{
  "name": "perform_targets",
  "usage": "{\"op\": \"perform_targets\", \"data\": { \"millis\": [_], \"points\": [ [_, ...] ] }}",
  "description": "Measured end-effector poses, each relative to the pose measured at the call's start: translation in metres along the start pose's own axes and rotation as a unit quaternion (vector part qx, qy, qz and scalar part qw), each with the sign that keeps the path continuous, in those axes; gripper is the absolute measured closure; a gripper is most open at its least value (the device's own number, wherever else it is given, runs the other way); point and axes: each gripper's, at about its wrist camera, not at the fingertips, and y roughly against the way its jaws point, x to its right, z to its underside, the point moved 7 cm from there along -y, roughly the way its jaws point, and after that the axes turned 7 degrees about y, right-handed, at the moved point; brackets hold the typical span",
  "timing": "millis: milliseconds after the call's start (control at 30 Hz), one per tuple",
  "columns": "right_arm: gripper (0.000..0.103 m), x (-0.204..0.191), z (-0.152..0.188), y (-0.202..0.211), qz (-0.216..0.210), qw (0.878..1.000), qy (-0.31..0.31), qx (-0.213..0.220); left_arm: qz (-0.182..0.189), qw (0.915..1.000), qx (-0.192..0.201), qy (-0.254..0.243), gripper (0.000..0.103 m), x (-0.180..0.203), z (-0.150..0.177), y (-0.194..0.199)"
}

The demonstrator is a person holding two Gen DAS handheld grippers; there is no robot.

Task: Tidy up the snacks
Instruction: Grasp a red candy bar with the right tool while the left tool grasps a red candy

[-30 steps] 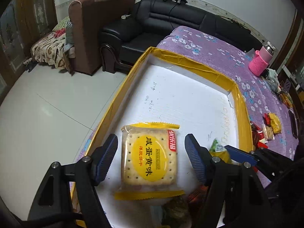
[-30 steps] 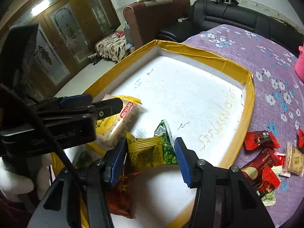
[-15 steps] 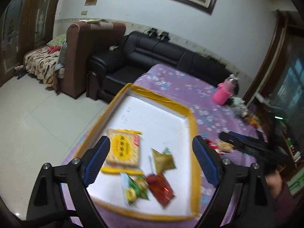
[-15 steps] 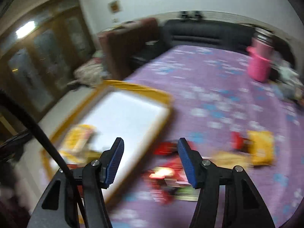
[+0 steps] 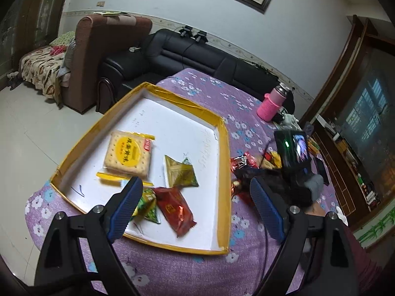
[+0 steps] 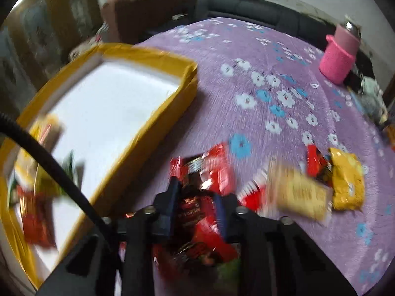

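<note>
A white tray with a yellow rim sits on a desk covered by a purple flowered cloth. Inside the tray lie a square cracker packet with a yellow circle, an olive-green pouch, a dark red wrapper and a green and yellow packet nearest the tray's front edge.

The left gripper hovers above the tray's front edge, jaws wide with nothing between them.

Just outside the tray's right rim lies a loose heap of snacks. There the right gripper is down on the heap, jaws narrow and closed on a dark red snack packet. The view is motion-blurred. Beyond it, further from the tray, lie a pale yellow packet and a bright yellow packet. A pink-sleeved bottle stands well away from the tray at the desk's far side.
</note>
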Motion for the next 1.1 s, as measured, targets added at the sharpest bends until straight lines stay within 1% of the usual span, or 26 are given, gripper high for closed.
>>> {"op": "perform_targets", "data": {
  "millis": [100,167,233,300,333,367,400,433,500,567,633,700,767,900,933,1000,1033,1067,1100],
  "points": [
    [0.082,0.002,0.037,0.021,0.001,1.000,0.023,-0.008,0.009,0.9999,-0.008,-0.007,0.014,0.006,0.006,-0.002],
    [0.082,0.013,0.056,0.033,-0.001,1.000,0.022,-0.012,0.014,0.9997,-0.014,-0.013,0.014,0.011,0.011,-0.003],
    [0.081,0.032,0.076,0.046,0.015,1.000,0.013,-0.015,0.019,0.9994,-0.020,-0.022,0.014,0.018,0.016,-0.005],
    [0.080,0.054,0.086,0.061,0.035,0.999,-0.012,0.001,0.023,0.9988,-0.026,-0.033,0.014,0.027,0.023,-0.005],
    [0.076,0.067,0.092,0.074,0.036,0.999,-0.035,0.019,0.025,0.9986,-0.029,-0.037,0.014,0.030,0.025,-0.005],
    [0.072,0.077,0.096,0.082,0.033,0.998,-0.053,0.030,0.027,0.9982,-0.032,-0.043,0.014,0.035,0.027,-0.006],
    [0.070,0.086,0.101,0.090,0.026,0.996,-0.071,0.040,0.029,0.9977,-0.036,-0.048,0.014,0.040,0.031,-0.007],
    [0.069,0.093,0.105,0.098,0.013,0.995,-0.087,0.051,0.031,0.9974,-0.040,-0.052,0.014,0.044,0.034,-0.009],
    [0.068,0.097,0.112,0.101,-0.012,0.993,-0.102,0.057,0.033,0.9966,-0.046,-0.059,0.014,0.052,0.041,-0.011],
    [0.068,0.093,0.115,0.097,-0.027,0.993,-0.102,0.055,0.036,0.9956,-0.054,-0.067,0.014,0.060,0.047,-0.014],
    [0.068,0.081,0.111,0.092,-0.041,0.994,-0.086,0.058,0.036,0.9946,-0.061,-0.076,0.014,0.067,0.054,-0.015],
    [0.065,0.066,0.102,0.084,-0.060,0.994,-0.065,0.061,0.037,0.9942,-0.064,-0.078,0.014,0.070,0.057,-0.015],
    [0.057,0.044,0.092,0.079,-0.079,0.994,-0.041,0.060,0.037,0.9941,-0.065,-0.078,0.014,0.071,0.058,-0.013],
    [0.053,0.006,0.068,0.060,-0.108,0.993,0.009,0.051,0.033,0.9944,-0.063,-0.078,0.014,0.069,0.057,-0.009],
    [0.051,-0.004,0.064,0.055,-0.109,0.993,0.028,0.044,0.033,0.9943,-0.063,-0.079,0.014,0.068,0.057,-0.008],
    [0.051,-0.021,0.063,0.046,-0.095,0.993,0.067,0.028,0.034,0.9937,-0.065,-0.084,0.014,0.068,0.058,-0.008],
    [0.052,-0.024,0.062,0.046,-0.081,0.993,0.081,0.033,0.035,0.9932,-0.066,-0.089,0.014,0.069,0.059,-0.008],
    [0.062,-0.025,0.063,0.045,-0.069,0.993,0.090,0.029,0.037,0.9925,-0.066,-0.096,0.014,0.072,0.061,-0.009],
    [0.074,-0.023,0.063,0.045,-0.068,0.994,0.086,0.028,0.038,0.9918,-0.067,-0.102,0.014,0.074,0.062,-0.009]
  ]
}}
